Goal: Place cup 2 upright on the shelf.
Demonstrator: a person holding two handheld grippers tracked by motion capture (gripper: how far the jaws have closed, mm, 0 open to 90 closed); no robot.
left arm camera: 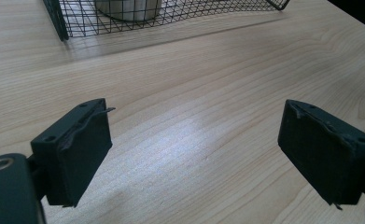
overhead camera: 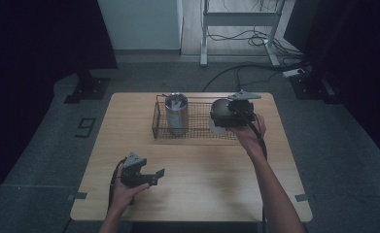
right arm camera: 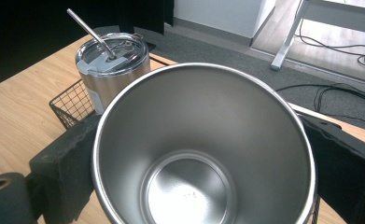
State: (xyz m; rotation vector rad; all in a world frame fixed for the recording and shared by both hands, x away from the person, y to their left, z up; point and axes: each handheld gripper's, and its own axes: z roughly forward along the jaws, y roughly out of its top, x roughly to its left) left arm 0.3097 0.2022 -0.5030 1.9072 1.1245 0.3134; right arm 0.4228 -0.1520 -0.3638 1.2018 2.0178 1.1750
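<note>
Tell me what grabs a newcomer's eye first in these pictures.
First, the open steel cup, empty and shiny, clamped between the right gripper's jaws above the wire basket at the table's far side. Next, the lidded tumbler with a straw, standing in the basket's left end. The left gripper waits open over bare wood near the front edge.

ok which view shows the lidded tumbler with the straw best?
Right gripper view: the lidded tumbler shows its lid, straw and steel side in the wire basket. High view shows it small and dim; left gripper view catches its base alone.
</note>
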